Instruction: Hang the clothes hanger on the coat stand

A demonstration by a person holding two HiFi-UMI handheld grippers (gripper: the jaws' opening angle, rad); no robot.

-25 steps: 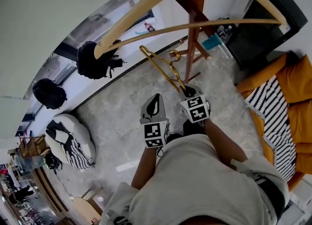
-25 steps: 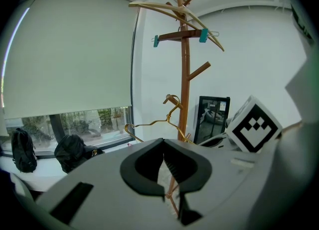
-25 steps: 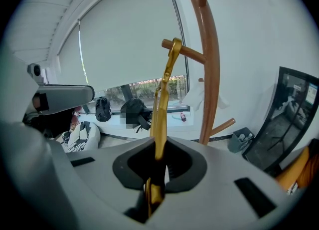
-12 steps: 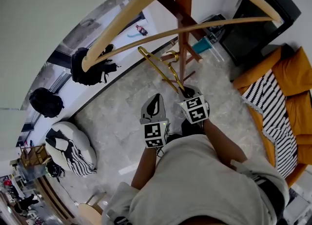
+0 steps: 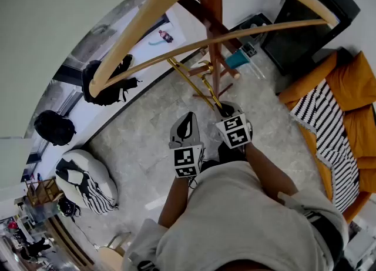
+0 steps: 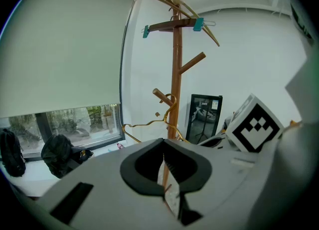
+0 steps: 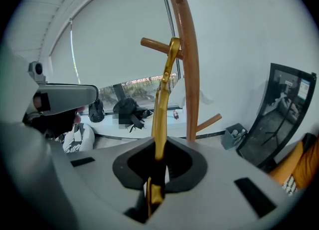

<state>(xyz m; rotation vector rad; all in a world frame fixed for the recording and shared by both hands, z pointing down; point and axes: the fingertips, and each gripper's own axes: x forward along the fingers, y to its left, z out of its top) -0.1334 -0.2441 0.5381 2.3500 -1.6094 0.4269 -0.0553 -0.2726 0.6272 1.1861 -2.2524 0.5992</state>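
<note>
Left gripper point(image 6: 164, 146): jaws drawn together on nothing. I carry it idle, just beside the right one.
Clothes hanger point(image 7: 163, 99): gold wire, held by its low end and rising away from me toward the stand, hook uppermost. In the right gripper view the hook lies just beside a side peg point(image 7: 152, 43); I cannot tell whether they touch.
Coat stand point(image 5: 214, 40): wooden pole with a wooden hanger point(image 5: 147, 14) already at its top. Over the last second the pole has slid leftward in the head view and now stands directly behind the gold wire, where before it stood off to the right.
Right gripper point(image 7: 158, 159): jaws clamped narrow on the gold wire, as a second ago.
Meaning: I judge the approach nearly closed and the hanging not yet done. The hook must pass over the peg and settle before I release.
</note>
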